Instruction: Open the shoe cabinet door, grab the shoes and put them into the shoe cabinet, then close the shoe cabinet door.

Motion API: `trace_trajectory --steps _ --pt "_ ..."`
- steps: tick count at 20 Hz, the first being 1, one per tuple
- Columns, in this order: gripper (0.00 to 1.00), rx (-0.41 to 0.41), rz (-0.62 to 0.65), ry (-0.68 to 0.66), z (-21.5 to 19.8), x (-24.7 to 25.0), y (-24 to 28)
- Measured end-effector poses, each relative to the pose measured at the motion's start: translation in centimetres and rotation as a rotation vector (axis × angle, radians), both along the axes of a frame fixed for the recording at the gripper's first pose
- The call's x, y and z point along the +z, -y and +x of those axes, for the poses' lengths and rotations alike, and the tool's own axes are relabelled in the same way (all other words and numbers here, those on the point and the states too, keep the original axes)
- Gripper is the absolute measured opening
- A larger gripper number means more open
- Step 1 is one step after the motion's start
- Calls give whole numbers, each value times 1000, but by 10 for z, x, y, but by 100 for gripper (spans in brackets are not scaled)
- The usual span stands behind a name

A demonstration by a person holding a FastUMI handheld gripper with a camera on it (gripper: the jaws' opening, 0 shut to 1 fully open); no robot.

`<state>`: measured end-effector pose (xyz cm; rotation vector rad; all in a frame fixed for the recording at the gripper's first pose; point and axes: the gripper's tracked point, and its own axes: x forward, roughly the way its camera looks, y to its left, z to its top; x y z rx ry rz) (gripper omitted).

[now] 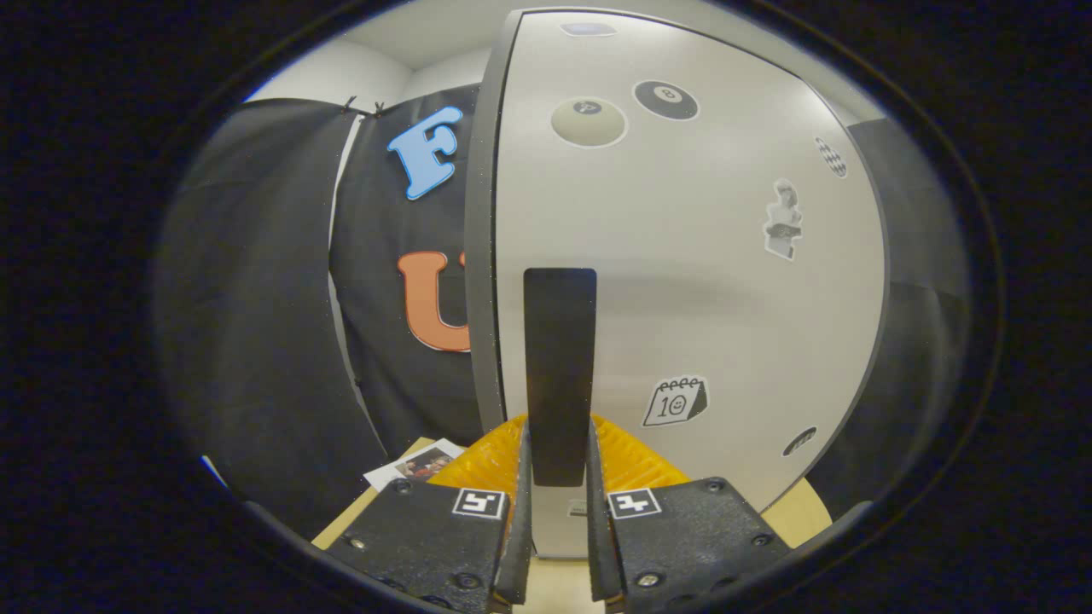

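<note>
My gripper (559, 477) is clamped on the black vertical door handle (559, 367) — both fingers press its lower end, the grip needed to swing the door; the shoe cabinet door (682, 256) appears closed; shoes not yet stowed, I judge.

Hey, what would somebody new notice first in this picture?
The white cabinet door dotted with stickers dominates, close ahead of the gripper. Its fingers stand on either side of the tall black door handle, apparently closed on it. A yellow ridged object sits low, just behind the fingers.
</note>
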<state>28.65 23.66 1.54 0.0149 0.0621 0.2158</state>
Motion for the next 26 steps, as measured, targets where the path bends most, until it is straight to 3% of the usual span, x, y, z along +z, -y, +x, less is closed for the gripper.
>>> trace_trajectory --steps 8,14,26 --pt "23 127 42 -13 -44 -2 13" --pt "19 135 39 10 -81 -6 36" --pt "14 140 14 27 -116 -13 69"
